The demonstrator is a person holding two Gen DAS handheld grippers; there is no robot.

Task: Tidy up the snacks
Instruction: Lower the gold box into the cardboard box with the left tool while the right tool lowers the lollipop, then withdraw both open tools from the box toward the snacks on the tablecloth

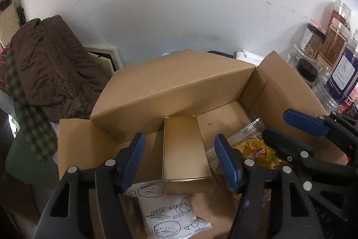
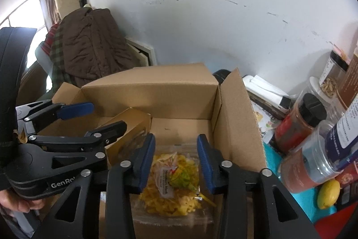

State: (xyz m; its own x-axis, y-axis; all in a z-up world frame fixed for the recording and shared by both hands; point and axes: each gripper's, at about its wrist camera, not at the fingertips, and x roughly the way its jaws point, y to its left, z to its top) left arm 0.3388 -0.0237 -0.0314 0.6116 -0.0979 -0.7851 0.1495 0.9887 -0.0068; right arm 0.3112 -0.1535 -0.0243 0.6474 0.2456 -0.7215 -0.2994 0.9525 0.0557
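— What have your hands got right now, starting from the left?

— My left gripper (image 1: 179,149) is released, its blue pads standing clear on either side of the gold box (image 1: 184,149), which lies on the floor of the cardboard box (image 1: 170,82). Just below that gripper sits a white snack packet (image 1: 170,212), also inside.

— And the right?

— My right gripper (image 2: 175,158) is slack too; the clear bag of yellow chips (image 2: 172,185) lies between its pads, but they don't press on it. It rests beside the gold box, toward the carton's right wall.

— So how do you finish this well?

— I'd judge both snacks are set down — so lift each gripper straight away, pads wide, so nothing drags. The jars (image 2: 297,124) crowd the surface right of my right gripper; I'd steer clear of them.
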